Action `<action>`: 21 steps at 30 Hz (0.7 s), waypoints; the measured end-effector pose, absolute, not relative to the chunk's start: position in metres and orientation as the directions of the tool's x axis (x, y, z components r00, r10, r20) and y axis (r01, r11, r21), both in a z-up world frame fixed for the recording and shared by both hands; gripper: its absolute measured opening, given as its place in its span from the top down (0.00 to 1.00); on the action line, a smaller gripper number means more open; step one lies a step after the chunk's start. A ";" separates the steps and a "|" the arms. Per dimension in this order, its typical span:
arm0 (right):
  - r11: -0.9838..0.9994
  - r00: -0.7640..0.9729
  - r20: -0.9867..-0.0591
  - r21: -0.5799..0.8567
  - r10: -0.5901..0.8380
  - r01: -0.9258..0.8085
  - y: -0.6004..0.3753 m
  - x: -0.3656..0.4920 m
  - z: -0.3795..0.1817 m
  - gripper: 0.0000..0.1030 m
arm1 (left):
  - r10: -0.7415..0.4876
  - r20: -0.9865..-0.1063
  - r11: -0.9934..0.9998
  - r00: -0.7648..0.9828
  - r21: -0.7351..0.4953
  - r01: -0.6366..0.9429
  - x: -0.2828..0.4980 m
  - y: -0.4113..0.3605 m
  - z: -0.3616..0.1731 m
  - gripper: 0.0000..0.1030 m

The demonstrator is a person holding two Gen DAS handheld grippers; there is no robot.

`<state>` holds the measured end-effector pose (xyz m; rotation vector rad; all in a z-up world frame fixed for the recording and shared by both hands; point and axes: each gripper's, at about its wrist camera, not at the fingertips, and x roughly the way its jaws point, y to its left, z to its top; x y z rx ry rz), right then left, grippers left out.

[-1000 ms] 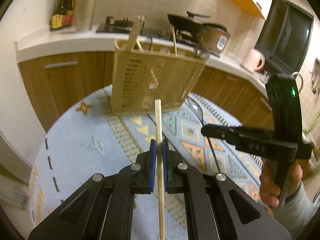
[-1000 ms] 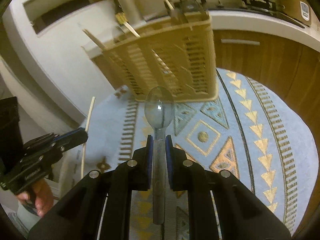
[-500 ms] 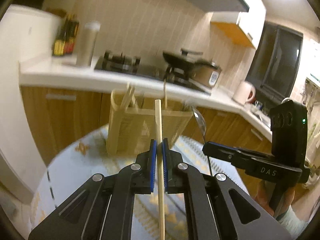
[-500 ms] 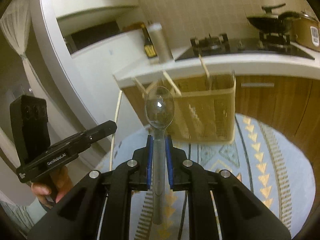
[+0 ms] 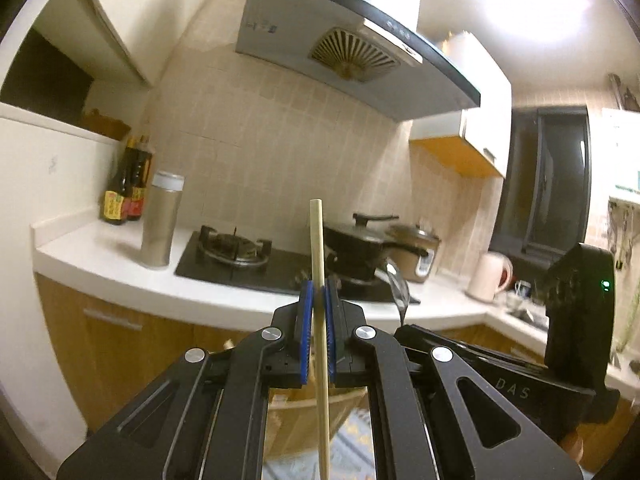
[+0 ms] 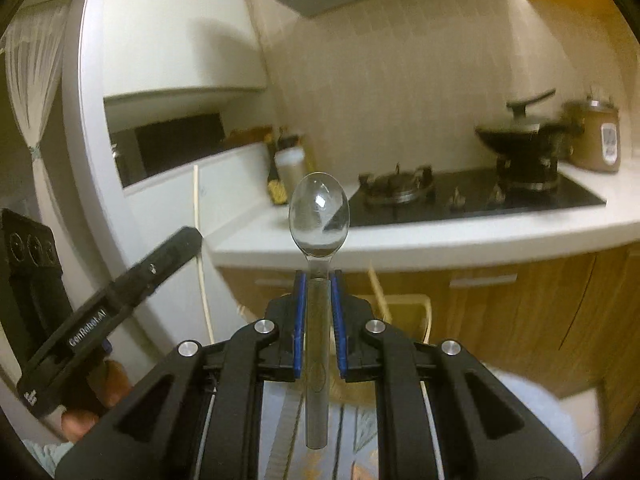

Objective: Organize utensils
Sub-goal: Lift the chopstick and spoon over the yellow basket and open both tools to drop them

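Your left gripper [image 5: 316, 300] has its jaws clamped on a pale wooden chopstick [image 5: 319, 268], held upright above the beige slotted utensil basket [image 5: 288, 412] just below it. Your right gripper [image 6: 317, 296] clamps its jaws on a shiny metal spoon [image 6: 319, 216], bowl upward, over that basket, with the white kitchen surface [image 6: 440, 236] beyond.
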<state>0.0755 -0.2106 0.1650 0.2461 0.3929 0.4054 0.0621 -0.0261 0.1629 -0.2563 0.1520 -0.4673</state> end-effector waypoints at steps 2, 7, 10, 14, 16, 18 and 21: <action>0.900 0.859 -0.309 0.292 0.409 -0.323 -0.212 0.087 0.171 0.90 | -0.484 -0.104 0.845 0.869 -0.316 0.432 0.078 -0.031 0.164 0.96; 0.923 0.891 -0.285 0.258 0.354 -0.284 -0.215 0.119 0.181 0.90 | -0.471 -0.110 0.844 0.875 -0.342 0.412 0.107 -0.036 0.162 0.96; 0.940 0.918 -0.255 0.235 0.304 -0.246 -0.218 0.131 0.184 0.90 | -0.432 -0.090 0.860 0.897 -0.341 0.380 0.123 -0.039 0.163 0.96; 0.960 0.943 -0.236 0.207 0.236 -0.189 -0.221 0.148 0.178 0.90 | -0.391 -0.075 0.874 0.917 -0.342 0.345 0.139 -0.040 0.162 0.96; 0.970 0.949 -0.242 0.182 0.203 -0.161 -0.221 0.158 0.167 0.90 | -0.361 -0.072 0.885 0.930 -0.340 0.318 0.145 -0.042 0.156 0.96; 0.973 0.950 -0.248 0.176 0.189 -0.148 -0.221 0.166 0.156 0.90 | -0.336 -0.071 0.895 0.939 -0.334 0.295 0.150 -0.044 0.149 0.96; 0.968 0.945 -0.259 0.202 0.201 -0.150 -0.224 0.174 0.139 0.90 | -0.294 -0.060 0.915 0.954 -0.305 0.263 0.151 -0.049 0.138 0.96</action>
